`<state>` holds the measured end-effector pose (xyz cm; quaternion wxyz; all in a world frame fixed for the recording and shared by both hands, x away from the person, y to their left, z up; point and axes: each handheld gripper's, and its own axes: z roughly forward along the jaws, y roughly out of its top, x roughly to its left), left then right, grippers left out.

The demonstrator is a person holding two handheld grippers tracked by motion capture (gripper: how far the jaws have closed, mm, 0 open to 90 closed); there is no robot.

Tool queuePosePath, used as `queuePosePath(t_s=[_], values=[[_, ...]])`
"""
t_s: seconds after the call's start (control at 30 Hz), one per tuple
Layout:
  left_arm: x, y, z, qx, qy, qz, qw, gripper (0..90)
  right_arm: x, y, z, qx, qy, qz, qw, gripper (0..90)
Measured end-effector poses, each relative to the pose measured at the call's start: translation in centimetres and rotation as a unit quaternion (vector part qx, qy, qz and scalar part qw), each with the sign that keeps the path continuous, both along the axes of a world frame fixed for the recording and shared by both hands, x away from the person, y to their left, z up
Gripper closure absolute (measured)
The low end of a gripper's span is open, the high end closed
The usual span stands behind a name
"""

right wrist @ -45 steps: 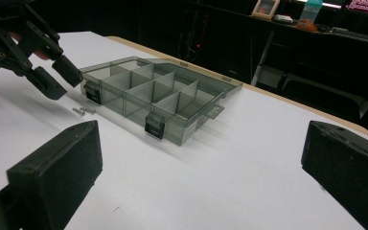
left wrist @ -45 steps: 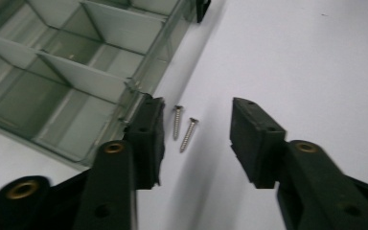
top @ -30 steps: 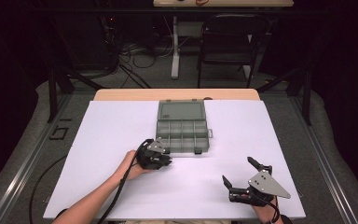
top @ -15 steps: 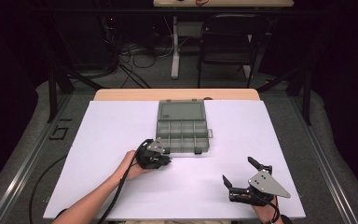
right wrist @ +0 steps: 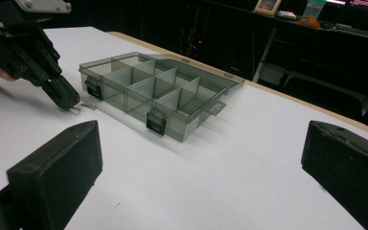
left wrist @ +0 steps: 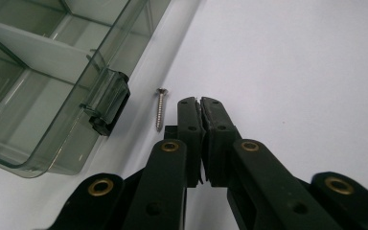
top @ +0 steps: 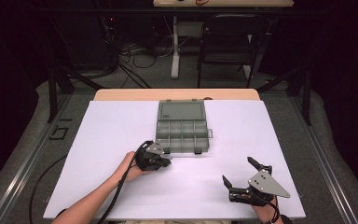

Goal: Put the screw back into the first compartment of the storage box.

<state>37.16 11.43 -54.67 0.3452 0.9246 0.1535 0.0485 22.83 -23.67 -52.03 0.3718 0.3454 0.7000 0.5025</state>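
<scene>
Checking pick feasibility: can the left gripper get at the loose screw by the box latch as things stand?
Probably yes. The screw lies flat on bare white table, beside the left gripper tips and apart from the organizer box latch. The jaws stand closed, so they'd need opening first.

High view: fixed, above the near edge, looking forward and down across the whole white worktop (top: 121, 121), dark floor and chair (top: 230, 42) beyond.

Left gripper view: rides the left hand-held gripper (left wrist: 201, 103), very close to the surface, looking along its jaws at a corner of the clear compartment box (left wrist: 43, 72) and a small screw (left wrist: 160, 109).

Right gripper view: low, near worktop level, looking between its own wide-apart jaws across to the box (right wrist: 158, 91) and the left hand-held gripper (right wrist: 69, 103).

Shared by all three: box front edge with its latch.
</scene>
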Motion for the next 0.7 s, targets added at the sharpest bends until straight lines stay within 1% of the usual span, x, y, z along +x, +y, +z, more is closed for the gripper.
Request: queuePosePath(t_s=[0.23, 0.33, 0.37, 0.4, 0.43, 0.47, 0.6, 0.63, 0.67, 0.7], values=[[0.2, 0.8, 1.3, -0.017, -0.001, 0.009, 0.9998, 87.5, 0.0, 0.0, 0.0, -0.002, 0.003, 0.001, 1.0000, 0.0], [0.6, 1.3, 1.9, -0.025, -0.003, 0.017, 0.9995, 87.5, 0.0, 0.0, 0.0, -0.002, 0.005, 0.000, 1.0000, 0.0], [0.7, 1.5, 2.0, -0.030, -0.002, 0.022, 0.9993, 87.5, 0.0, 0.0, 0.0, -0.002, 0.005, 0.001, 1.0000, 0.0], [0.9, 1.7, 2.3, -0.030, -0.004, 0.026, 0.9992, 87.5, 0.1, 0.1, -0.1, 0.005, -0.006, -0.002, 1.0000, 0.0], [1.1, 2.0, 2.6, -0.036, -0.004, 0.031, 0.9989, 87.5, 0.0, 0.0, 0.0, -0.001, 0.003, -0.003, 1.0000, 0.0], [1.2, 2.2, 2.8, -0.043, -0.003, 0.036, 0.9984, 87.5, 0.0, 0.0, 0.0, -0.001, 0.003, -0.002, 1.0000, 0.0], [1.8, 2.9, 4.2, -0.053, -0.017, 0.051, 0.9971, 87.5, 0.0, 0.0, 0.0, 0.000, 0.002, -0.001, 1.0000, 0.0], [2.0, 3.1, 4.5, -0.054, -0.020, 0.055, 0.9968, 87.5, 0.1, 0.1, -0.1, 0.005, -0.005, -0.003, 1.0000, 0.0], [2.3, 3.3, 4.8, -0.060, -0.021, 0.060, 0.9961, 87.5, 0.1, 0.1, -0.1, 0.006, -0.005, -0.004, 1.0000, 0.0], [2.5, 3.4, 5.1, -0.065, -0.024, 0.066, 0.9954, 87.5, 0.0, -0.1, 0.0, 0.000, 0.006, 0.000, 1.0000, 0.0]])
